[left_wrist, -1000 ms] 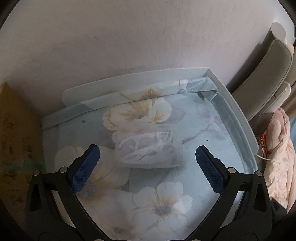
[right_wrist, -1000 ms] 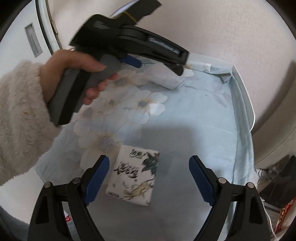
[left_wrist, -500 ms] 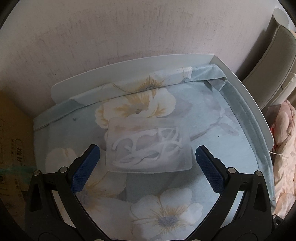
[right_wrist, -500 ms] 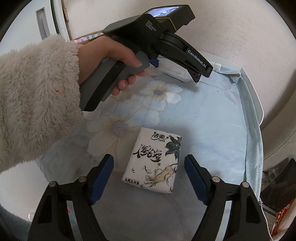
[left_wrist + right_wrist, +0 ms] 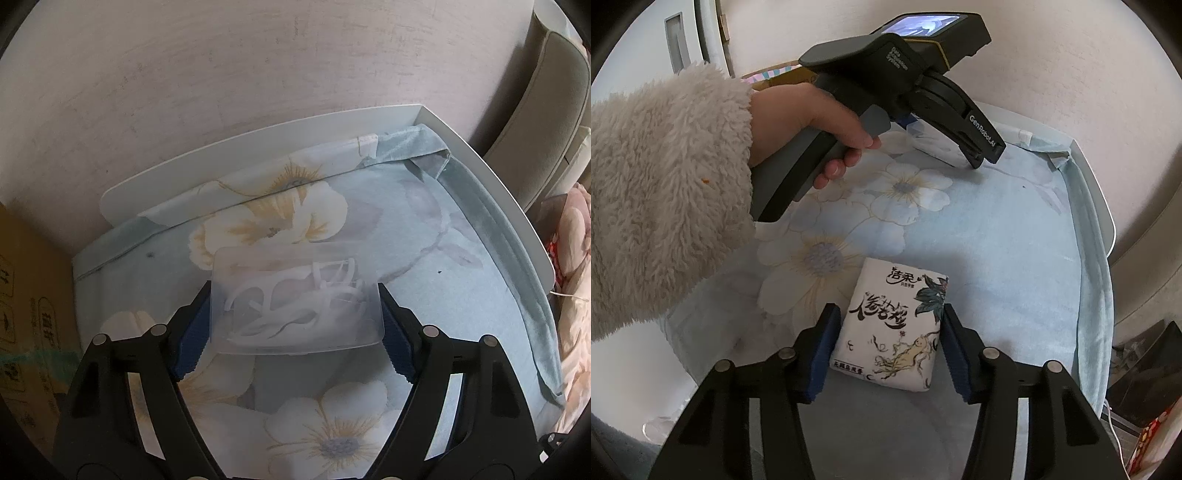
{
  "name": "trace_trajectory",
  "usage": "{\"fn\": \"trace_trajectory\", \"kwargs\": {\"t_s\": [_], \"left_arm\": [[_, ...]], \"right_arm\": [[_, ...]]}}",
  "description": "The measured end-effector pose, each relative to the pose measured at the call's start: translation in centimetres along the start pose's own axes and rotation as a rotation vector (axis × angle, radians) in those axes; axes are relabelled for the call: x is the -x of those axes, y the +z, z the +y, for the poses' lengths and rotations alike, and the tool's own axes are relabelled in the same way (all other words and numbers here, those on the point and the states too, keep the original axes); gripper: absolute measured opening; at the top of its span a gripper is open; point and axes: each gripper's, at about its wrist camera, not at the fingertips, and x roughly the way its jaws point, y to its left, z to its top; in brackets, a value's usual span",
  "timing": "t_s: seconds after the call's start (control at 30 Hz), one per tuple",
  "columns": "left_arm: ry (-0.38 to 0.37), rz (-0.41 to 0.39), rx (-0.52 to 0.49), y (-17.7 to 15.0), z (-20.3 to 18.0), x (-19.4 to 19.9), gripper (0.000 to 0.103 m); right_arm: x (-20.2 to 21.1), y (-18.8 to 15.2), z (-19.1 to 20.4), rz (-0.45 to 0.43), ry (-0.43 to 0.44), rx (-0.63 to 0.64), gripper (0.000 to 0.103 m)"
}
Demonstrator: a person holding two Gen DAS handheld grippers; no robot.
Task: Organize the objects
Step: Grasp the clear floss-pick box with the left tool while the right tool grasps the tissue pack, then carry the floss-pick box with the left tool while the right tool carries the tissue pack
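Two items, one per claw, on the floral cloth (image 5: 1015, 229): one tissue pack (image 5: 892, 328) between the closing right gripper (image 5: 888, 345) pads, touching both, and one clear plastic packet (image 5: 295, 299) between the closing left gripper (image 5: 295, 325) pads, edges touching.

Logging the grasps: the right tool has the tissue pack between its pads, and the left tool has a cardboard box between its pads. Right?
Not quite. The left tool, closing, brackets a clear plastic box, as the left wrist view shows. The right tool, closing, has the tissue pack.
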Motion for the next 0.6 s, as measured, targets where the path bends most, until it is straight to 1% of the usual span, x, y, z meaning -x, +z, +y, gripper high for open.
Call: {"fn": "trace_trajectory", "kwargs": {"t_s": [0.27, 0.5, 0.6], "left_arm": [[-0.002, -0.01, 0.001, 0.1, -0.2, 1.3, 0.079], [0.0, -0.031, 0.007, 0.8, -0.3, 3.9, 0.079], [-0.005, -0.042, 0.016, 1.1, 0.0, 5.7, 0.079]], "right_arm": [[0.2, 0.6, 0.1, -0.005, 0.014, -0.008, 0.049], [1.6, 1.3, 0.0, -0.023, 0.021, -0.017, 0.049], [2.4, 1.7, 0.2, -0.022, 0.029, -0.02, 0.049]]}}
